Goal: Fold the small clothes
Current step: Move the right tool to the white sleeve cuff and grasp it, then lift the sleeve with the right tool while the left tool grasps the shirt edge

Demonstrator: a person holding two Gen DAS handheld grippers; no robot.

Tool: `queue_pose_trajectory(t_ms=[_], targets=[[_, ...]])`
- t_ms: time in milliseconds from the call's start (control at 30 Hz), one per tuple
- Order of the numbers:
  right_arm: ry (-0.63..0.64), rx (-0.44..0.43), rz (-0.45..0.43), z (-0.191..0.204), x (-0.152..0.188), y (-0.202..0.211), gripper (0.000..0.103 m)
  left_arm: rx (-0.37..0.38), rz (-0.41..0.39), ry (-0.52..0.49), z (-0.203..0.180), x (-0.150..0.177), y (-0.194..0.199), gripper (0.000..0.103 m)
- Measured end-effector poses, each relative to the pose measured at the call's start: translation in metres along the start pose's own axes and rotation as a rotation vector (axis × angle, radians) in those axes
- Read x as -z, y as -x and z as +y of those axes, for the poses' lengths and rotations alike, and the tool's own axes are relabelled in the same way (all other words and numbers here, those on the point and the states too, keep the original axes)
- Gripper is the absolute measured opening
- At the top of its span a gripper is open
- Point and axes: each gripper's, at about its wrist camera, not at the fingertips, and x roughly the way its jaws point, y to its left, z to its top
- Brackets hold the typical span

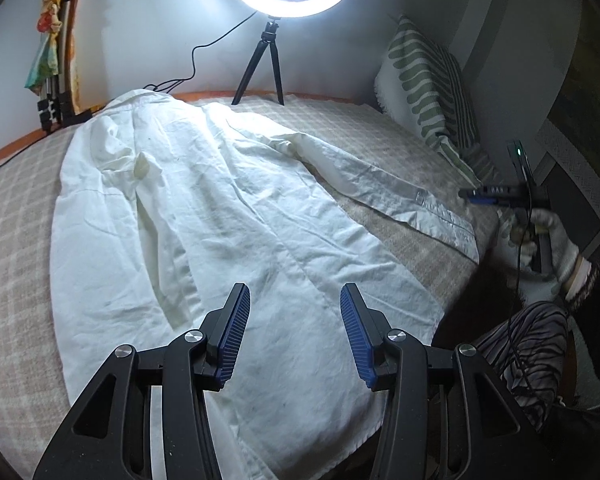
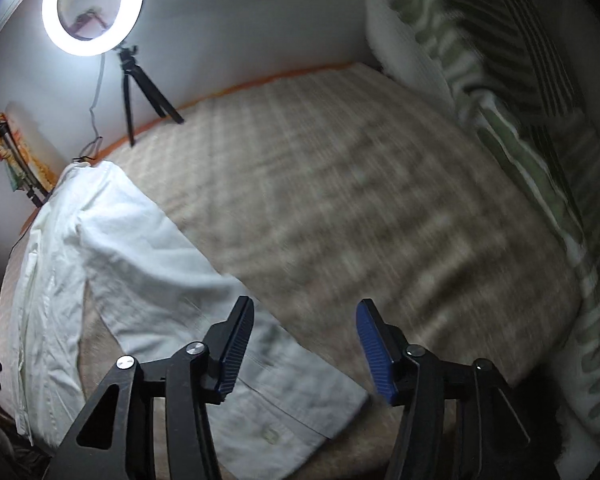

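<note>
A white long-sleeved shirt (image 1: 204, 216) lies spread flat on the checked beige bed cover (image 1: 16, 240). One sleeve (image 1: 384, 188) stretches out to the right, its cuff near the bed's right edge. My left gripper (image 1: 294, 304) is open and empty, above the shirt's lower hem. My right gripper (image 2: 306, 320) is open and empty, just above the sleeve's cuff end (image 2: 292, 396). In the left wrist view the right gripper (image 1: 500, 194) shows at the far right, held by a gloved hand. The right wrist view is blurred by motion.
A lit ring light on a small black tripod (image 1: 260, 68) stands at the bed's far edge, its cable trailing left. A green-and-white patterned pillow (image 1: 432, 80) leans at the right. A folded tripod with colourful cloth (image 1: 56, 52) stands against the wall at back left.
</note>
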Motion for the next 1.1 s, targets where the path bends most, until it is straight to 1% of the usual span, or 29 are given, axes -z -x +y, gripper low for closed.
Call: queue_pose_trajectory(t_ms=[100, 233, 333, 433, 467, 500, 533, 567, 600, 667, 767, 867, 967, 1100], targets=[[-0.036, 0.001, 0.036, -0.017, 0.017, -0.007, 0.059, 0.007, 0.009, 0.009, 0.000, -0.005, -0.009, 0.046], [-0.066, -0.011, 0.070, -0.028, 0.034, -0.014, 0.061, 0.013, 0.022, 0.018, 0.000, -0.009, -0.020, 0.046], [-0.052, -0.011, 0.065, -0.026, 0.042, -0.013, 0.064, 0.015, 0.029, 0.022, -0.001, -0.011, -0.026, 0.046], [-0.017, 0.006, 0.071, -0.016, 0.047, -0.012, 0.064, 0.018, 0.028, 0.022, -0.002, -0.012, -0.028, 0.046], [-0.002, 0.020, 0.073, -0.013, 0.047, -0.013, 0.060, 0.017, 0.026, 0.019, -0.003, -0.012, -0.028, 0.046], [0.016, 0.033, 0.070, -0.009, 0.048, -0.013, 0.052, 0.017, 0.025, 0.017, -0.004, -0.012, -0.028, 0.046], [0.027, 0.041, 0.067, -0.004, 0.048, -0.013, 0.048, 0.016, 0.025, 0.015, -0.004, -0.013, -0.028, 0.046], [0.027, 0.051, 0.061, -0.002, 0.047, -0.012, 0.038, 0.014, 0.025, 0.015, -0.004, -0.013, -0.028, 0.046], [0.027, 0.052, 0.057, -0.001, 0.047, -0.011, 0.024, 0.012, 0.025, 0.013, -0.004, -0.012, -0.028, 0.046], [0.006, 0.033, 0.051, -0.002, 0.046, -0.009, 0.009, 0.009, 0.027, 0.012, -0.004, -0.012, -0.027, 0.046], [-0.033, 0.008, 0.017, -0.002, 0.043, -0.003, 0.002, 0.006, 0.024, 0.019, -0.001, -0.011, -0.026, 0.046], [-0.054, -0.016, -0.025, 0.005, 0.040, 0.010, 0.001, 0.008, 0.018, 0.030, 0.002, -0.012, -0.024, 0.046], [-0.030, -0.067, -0.078, 0.029, 0.036, 0.028, 0.001, 0.017, 0.014, 0.056, 0.006, -0.013, -0.024, 0.046], [0.079, -0.166, -0.139, 0.085, 0.037, 0.052, 0.001, 0.054, 0.008, 0.140, 0.018, -0.013, -0.025, 0.046]])
